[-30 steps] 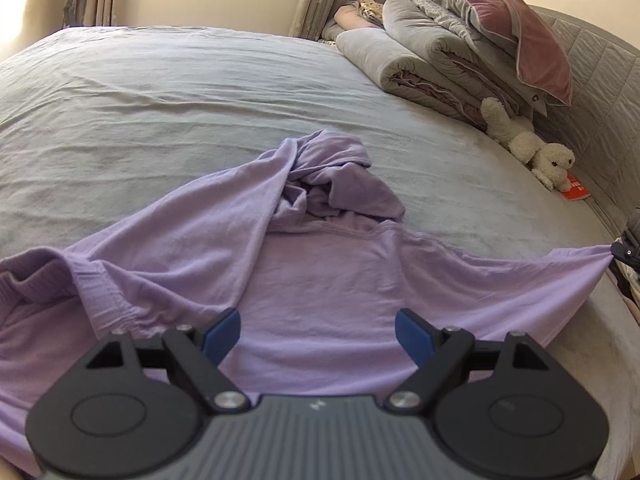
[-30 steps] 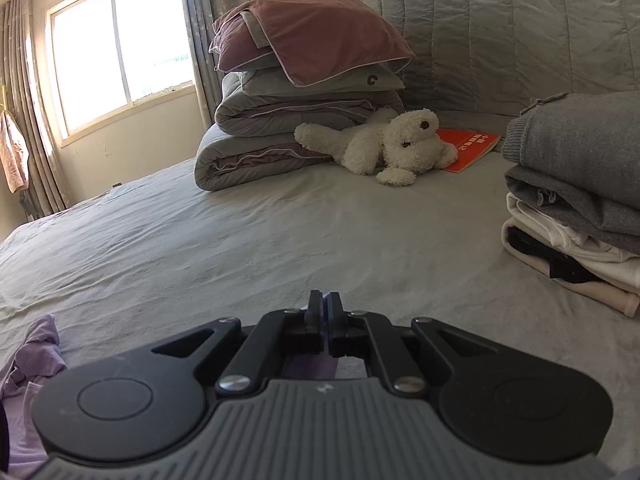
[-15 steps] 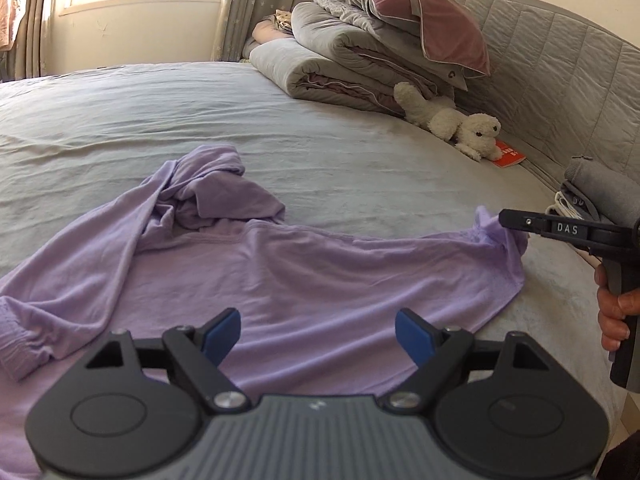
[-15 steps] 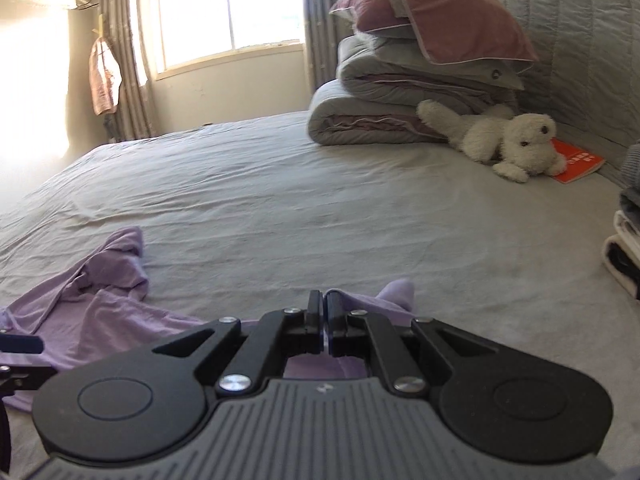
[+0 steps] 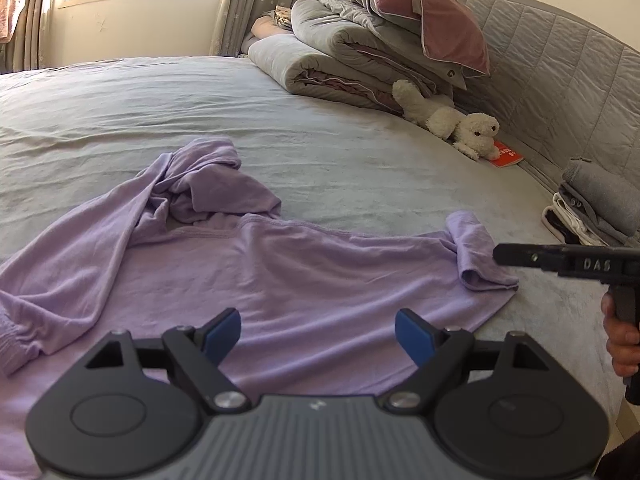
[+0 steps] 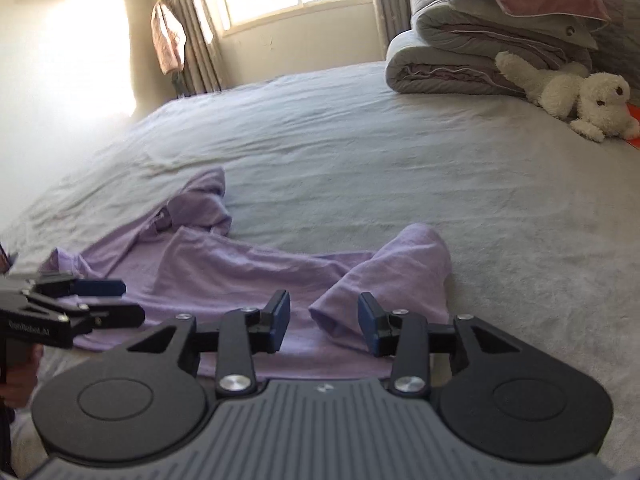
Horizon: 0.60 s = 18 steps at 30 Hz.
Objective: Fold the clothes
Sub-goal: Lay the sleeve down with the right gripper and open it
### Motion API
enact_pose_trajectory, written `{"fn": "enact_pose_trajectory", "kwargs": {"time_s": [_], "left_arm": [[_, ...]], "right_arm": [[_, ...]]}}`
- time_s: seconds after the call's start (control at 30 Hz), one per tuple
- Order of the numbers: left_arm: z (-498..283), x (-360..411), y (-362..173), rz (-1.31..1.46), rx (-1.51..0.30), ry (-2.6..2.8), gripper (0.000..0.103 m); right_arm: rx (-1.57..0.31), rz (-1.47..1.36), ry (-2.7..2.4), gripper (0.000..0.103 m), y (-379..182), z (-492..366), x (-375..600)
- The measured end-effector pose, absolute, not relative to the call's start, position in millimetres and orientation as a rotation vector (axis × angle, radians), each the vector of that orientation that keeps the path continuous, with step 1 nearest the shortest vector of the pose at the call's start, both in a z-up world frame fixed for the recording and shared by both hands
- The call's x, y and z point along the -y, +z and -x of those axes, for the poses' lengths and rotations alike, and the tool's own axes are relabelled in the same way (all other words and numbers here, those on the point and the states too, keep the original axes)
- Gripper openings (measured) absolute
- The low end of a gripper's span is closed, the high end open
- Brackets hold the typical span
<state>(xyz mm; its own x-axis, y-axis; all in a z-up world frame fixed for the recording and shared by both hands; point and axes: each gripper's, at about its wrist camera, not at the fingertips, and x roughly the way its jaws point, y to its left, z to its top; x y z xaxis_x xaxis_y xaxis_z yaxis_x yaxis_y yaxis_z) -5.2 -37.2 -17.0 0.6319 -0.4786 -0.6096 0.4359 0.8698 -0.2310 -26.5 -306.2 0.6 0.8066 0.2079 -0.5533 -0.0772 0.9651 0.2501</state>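
Note:
A lilac long-sleeved top (image 5: 280, 272) lies spread on the grey bed (image 5: 320, 152), its far sleeve bunched up at the collar. My left gripper (image 5: 318, 334) hovers open over the top's near hem, nothing between its blue pads. The right sleeve (image 6: 392, 272) lies doubled back on the body. My right gripper (image 6: 324, 322) is just behind its cuff end with jaws opening; the pads do not press the cloth. In the left wrist view the right gripper (image 5: 504, 256) sits beside that sleeve (image 5: 476, 256). The left gripper (image 6: 100, 300) shows at the left edge of the right wrist view.
Folded quilts with a pink pillow (image 5: 368, 52) are stacked at the head of the bed. A white plush toy (image 5: 460, 124) and a red booklet (image 5: 508, 156) lie by the padded headboard. A pile of folded clothes (image 5: 596, 204) sits at the right.
The right gripper, earlier shut on the stretched sleeve end, has opened and let it go. The sleeve now lies slack, folded onto the top. Both views swung leftward.

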Motion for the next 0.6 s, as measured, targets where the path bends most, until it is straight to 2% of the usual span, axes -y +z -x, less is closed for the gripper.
{"fn": "enact_pose_trajectory", "kwargs": {"time_s": [0.23,0.43,0.5,0.53,0.57,0.6], "left_arm": [[3.2,38.6,-21.1,0.085,-0.730,-0.526,0.085],[0.0,40.5,-26.0,0.087,-0.746,-0.521,0.085],[-0.1,41.2,-27.1,0.084,-0.746,-0.520,0.085],[-0.2,41.3,-27.6,0.083,-0.745,-0.520,0.085],[-0.2,41.5,-28.0,0.083,-0.744,-0.520,0.085],[0.0,41.6,-28.1,0.082,-0.743,-0.522,0.085]], "right_arm": [[-0.637,-0.594,0.002,0.042,-15.9,13.8,370.4],[-0.677,-0.678,-0.007,0.041,-37.1,1.5,373.9],[-0.669,-0.688,-0.005,0.034,-38.1,-0.6,373.4],[-0.666,-0.690,0.000,0.020,-38.0,-1.6,373.1],[-0.661,-0.692,0.000,0.013,-38.0,-2.0,373.4],[-0.650,-0.689,-0.009,0.012,-37.4,-1.5,374.1]]}}
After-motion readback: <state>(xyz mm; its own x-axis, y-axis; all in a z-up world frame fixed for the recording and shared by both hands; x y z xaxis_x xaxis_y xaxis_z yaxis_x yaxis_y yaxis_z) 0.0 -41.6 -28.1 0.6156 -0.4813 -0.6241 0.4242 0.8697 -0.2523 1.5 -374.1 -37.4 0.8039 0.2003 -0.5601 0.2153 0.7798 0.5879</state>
